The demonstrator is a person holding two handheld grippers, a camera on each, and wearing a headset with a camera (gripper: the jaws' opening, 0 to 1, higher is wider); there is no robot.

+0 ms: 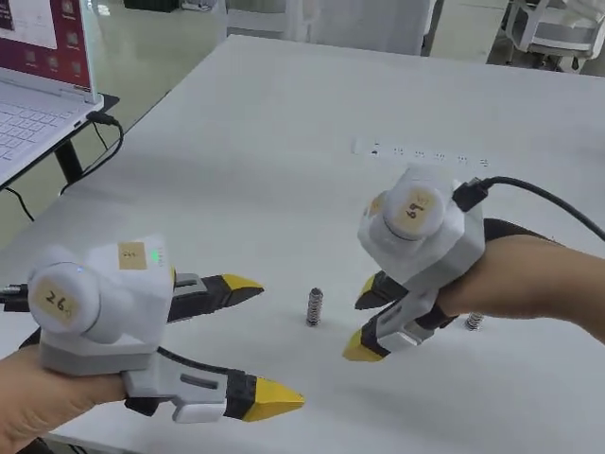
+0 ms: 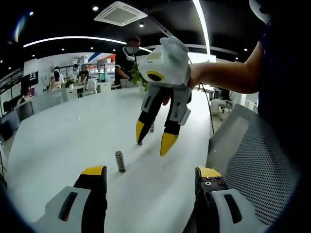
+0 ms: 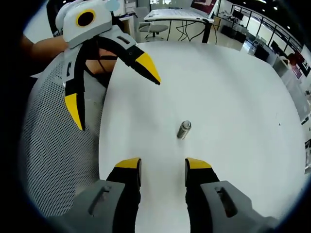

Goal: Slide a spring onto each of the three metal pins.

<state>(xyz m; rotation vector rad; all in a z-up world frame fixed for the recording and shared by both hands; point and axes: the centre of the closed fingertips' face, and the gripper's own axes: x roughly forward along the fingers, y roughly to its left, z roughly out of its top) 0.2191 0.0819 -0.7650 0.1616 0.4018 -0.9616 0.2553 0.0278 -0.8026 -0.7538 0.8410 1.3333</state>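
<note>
A small metal spring (image 1: 314,307) stands upright on the white table (image 1: 284,142), between the two grippers. My left gripper (image 1: 263,342) is at the lower left, open, with its yellow tips pointing right toward the spring. My right gripper (image 1: 364,317) is open too, just right of the spring and pointing left and down. A second spring (image 1: 475,322) peeks out behind the right hand. In the left gripper view, the near spring (image 2: 119,161) lies ahead of the left gripper (image 2: 150,171). In the right gripper view, the spring (image 3: 183,129) stands just beyond the right gripper (image 3: 163,164). Both grippers hold nothing.
An open laptop (image 1: 28,104) with a black cable sits on a stand at the far left. A white power strip (image 1: 421,151) lies on the table behind the right gripper. The table's near edge runs under the left gripper. A mesh chair (image 2: 252,145) is beside the table.
</note>
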